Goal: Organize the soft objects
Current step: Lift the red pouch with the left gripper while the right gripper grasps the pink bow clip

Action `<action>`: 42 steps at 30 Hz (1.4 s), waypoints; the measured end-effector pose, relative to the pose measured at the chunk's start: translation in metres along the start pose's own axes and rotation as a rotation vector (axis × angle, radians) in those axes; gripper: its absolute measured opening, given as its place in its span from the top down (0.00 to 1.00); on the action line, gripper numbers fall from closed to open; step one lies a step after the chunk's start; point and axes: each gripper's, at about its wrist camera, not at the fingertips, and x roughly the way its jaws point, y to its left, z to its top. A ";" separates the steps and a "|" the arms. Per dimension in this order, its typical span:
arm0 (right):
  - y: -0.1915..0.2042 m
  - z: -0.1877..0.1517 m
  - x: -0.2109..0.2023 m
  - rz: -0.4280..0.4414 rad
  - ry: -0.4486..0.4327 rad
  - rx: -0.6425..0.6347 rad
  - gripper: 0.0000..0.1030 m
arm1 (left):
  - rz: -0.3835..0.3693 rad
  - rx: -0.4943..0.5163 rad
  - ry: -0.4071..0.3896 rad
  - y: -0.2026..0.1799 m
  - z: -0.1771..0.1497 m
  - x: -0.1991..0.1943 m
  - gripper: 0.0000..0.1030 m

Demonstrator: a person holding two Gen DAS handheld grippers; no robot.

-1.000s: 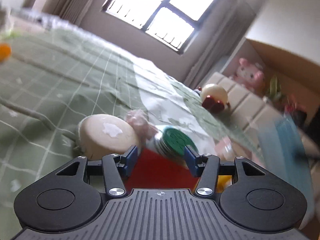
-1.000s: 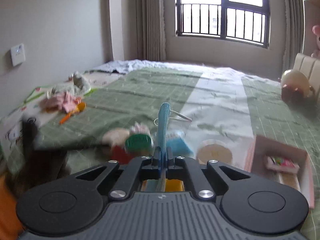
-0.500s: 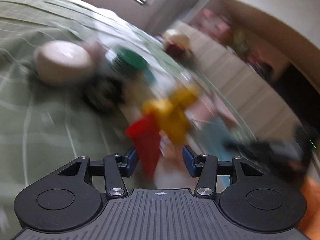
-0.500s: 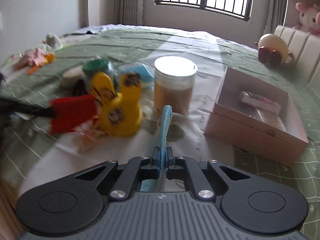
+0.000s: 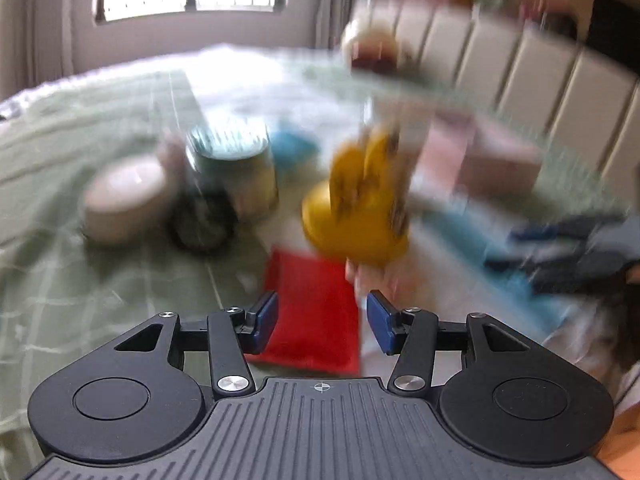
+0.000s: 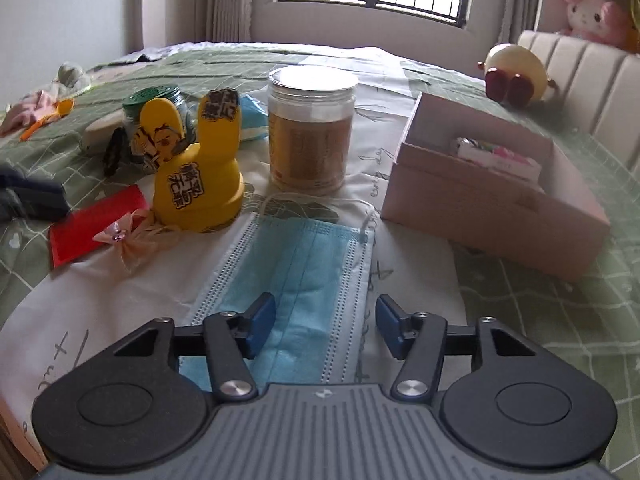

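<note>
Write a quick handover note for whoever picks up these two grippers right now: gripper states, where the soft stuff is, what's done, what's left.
Right gripper: its jaws have just been opening; they stand open and off the blue face mask, which lies flat on the bed between them.
Left gripper: open, empty, over the red envelope; that view is blurred.
Pink ribbon bow lies beside the yellow rabbit-shaped toy. The pink box is open, to the right of the mask.
Done: mask set down.
Left: the bow is still loose; where the soft things should end up, the views do not show.
</note>
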 end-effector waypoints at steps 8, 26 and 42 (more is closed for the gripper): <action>-0.002 -0.009 0.001 0.031 -0.014 0.027 0.30 | 0.169 0.185 0.008 -0.021 0.008 0.020 0.40; 0.013 0.012 -0.022 0.107 -0.047 -0.167 0.15 | 0.123 0.064 -0.042 -0.006 -0.011 0.016 0.41; 0.122 0.051 0.036 0.286 0.070 -0.296 0.82 | 0.149 -0.115 -0.110 0.015 -0.032 -0.043 0.44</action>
